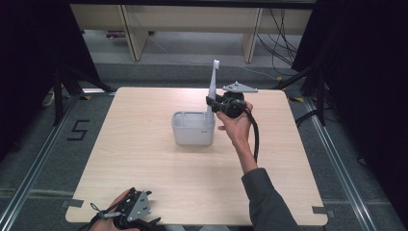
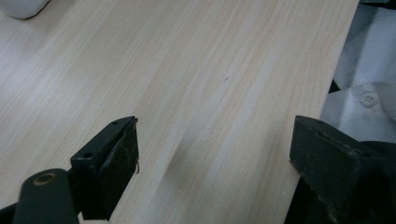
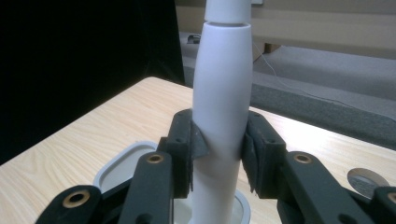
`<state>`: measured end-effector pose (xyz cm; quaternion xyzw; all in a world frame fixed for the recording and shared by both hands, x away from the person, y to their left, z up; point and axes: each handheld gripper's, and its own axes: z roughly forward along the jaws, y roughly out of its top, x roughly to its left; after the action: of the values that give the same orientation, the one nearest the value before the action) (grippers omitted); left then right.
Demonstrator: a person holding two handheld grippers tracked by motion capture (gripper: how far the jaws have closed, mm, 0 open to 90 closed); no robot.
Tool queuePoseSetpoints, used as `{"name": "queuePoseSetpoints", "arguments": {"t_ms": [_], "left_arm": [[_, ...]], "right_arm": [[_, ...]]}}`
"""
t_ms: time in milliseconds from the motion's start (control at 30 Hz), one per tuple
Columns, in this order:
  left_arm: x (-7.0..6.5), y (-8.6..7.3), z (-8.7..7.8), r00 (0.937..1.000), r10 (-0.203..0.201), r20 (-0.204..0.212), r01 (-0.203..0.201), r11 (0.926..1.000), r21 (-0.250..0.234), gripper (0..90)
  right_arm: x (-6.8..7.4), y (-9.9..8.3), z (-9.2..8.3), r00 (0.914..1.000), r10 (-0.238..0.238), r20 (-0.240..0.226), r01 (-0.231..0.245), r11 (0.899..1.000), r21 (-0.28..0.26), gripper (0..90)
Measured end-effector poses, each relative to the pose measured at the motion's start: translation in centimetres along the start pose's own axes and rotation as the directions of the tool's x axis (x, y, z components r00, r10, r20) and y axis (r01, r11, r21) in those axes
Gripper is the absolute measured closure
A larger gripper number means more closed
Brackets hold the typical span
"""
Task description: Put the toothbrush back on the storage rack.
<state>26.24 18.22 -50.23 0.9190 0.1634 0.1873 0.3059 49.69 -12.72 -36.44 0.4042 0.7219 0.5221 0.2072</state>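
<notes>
A white electric toothbrush point(image 1: 212, 86) stands upright with its lower end inside a grey holder point(image 1: 192, 129) at the table's middle. My right gripper point(image 1: 210, 103) is shut on the toothbrush handle point(image 3: 222, 107), both pads pressed against its sides just above the holder's rim point(image 3: 116, 163). The brush head point(image 1: 216, 63) points up. My left gripper point(image 1: 144, 219) rests at the table's near left edge, held by a hand. Its jaws point(image 2: 212, 163) stand wide apart over bare wood with nothing between them.
The light wooden table point(image 1: 144, 159) has open surface all around the holder. Dark curtains stand on both sides, and wooden furniture legs and cables lie on the floor beyond the far edge. A white shirt point(image 2: 364, 88) lies past the table edge in the left gripper view.
</notes>
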Motion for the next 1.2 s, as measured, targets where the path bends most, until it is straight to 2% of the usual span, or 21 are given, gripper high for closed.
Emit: {"name": "queuePoseSetpoints", "arguments": {"t_ms": [200,233,267,333,433,600,667,700,733,767,800,833,900,1033,1100,1200], "left_arm": [[0.0,0.0,0.1,1.0000,0.003,0.002,-0.003,1.0000,0.000,15.4],[0.0,0.0,0.1,1.0000,0.004,0.002,-0.004,1.0000,0.000,15.4],[0.0,0.0,0.1,1.0000,0.004,0.002,-0.004,1.0000,0.000,15.4],[0.0,0.0,0.0,1.0000,0.004,0.002,-0.004,1.0000,0.003,15.4],[0.0,0.0,0.1,1.0000,0.004,0.002,-0.004,1.0000,0.001,15.4],[0.0,0.0,0.1,1.0000,0.006,0.004,-0.006,1.0000,0.001,15.4],[0.0,0.0,0.1,1.0000,0.005,0.004,-0.005,1.0000,0.002,15.4],[0.0,0.0,0.1,1.0000,0.006,0.004,-0.006,1.0000,0.002,15.3],[0.0,0.0,0.1,1.0000,0.006,0.005,-0.006,1.0000,0.002,15.4],[0.0,0.0,0.1,1.0000,0.006,0.005,-0.006,1.0000,0.002,15.4],[0.0,0.0,0.1,1.0000,0.006,0.004,-0.006,1.0000,0.003,15.4],[0.0,0.0,0.1,1.0000,0.006,0.004,-0.006,1.0000,0.004,15.4],[0.0,0.0,0.1,1.0000,0.006,0.002,-0.006,1.0000,-0.001,15.3],[0.0,0.0,0.1,1.0000,0.007,0.004,-0.007,1.0000,0.001,15.3],[0.0,0.0,0.0,1.0000,0.005,0.003,-0.005,1.0000,-0.001,15.4],[0.0,0.0,0.1,1.0000,0.007,0.002,-0.007,1.0000,0.002,15.3]], "right_arm": [[0.1,-0.3,0.4,0.9999,-0.012,0.012,0.012,1.000,0.002,66.3],[0.1,-0.3,0.4,1.0000,-0.002,0.008,0.001,1.000,0.012,66.2],[-0.1,-0.3,0.6,0.9995,-0.028,0.012,0.028,1.000,0.002,66.2],[0.1,-0.4,0.7,0.9998,-0.007,0.019,0.007,1.000,0.013,66.2],[0.0,-0.7,1.0,0.9995,-0.025,0.021,0.024,0.999,0.020,66.2],[-0.1,-1.3,1.3,0.9990,-0.020,0.039,0.018,0.999,0.039,66.3],[-0.2,-1.5,1.5,0.9990,-0.032,0.031,0.031,0.999,0.033,66.3],[-0.1,-1.6,1.5,0.9991,-0.016,0.039,0.014,0.999,0.046,66.3],[-0.2,-1.7,1.6,0.9982,-0.043,0.041,0.041,0.998,0.044,66.3],[-0.2,-1.8,1.6,0.9984,-0.039,0.040,0.037,0.998,0.056,66.3],[-0.3,-1.9,1.7,0.9972,-0.057,0.047,0.055,0.997,0.054,66.3],[-0.1,-2.0,1.8,0.9984,-0.028,0.048,0.025,0.998,0.063,66.3],[-0.3,-2.2,2.0,0.9975,-0.054,0.045,0.051,0.997,0.062,66.3],[-0.1,-2.6,2.2,0.9981,-0.039,0.047,0.035,0.996,0.084,66.3],[-0.2,-2.8,2.3,0.9968,-0.062,0.050,0.057,0.995,0.084,66.4],[-0.2,-3.1,2.6,0.9966,-0.064,0.053,0.059,0.995,0.086,66.4]]}}
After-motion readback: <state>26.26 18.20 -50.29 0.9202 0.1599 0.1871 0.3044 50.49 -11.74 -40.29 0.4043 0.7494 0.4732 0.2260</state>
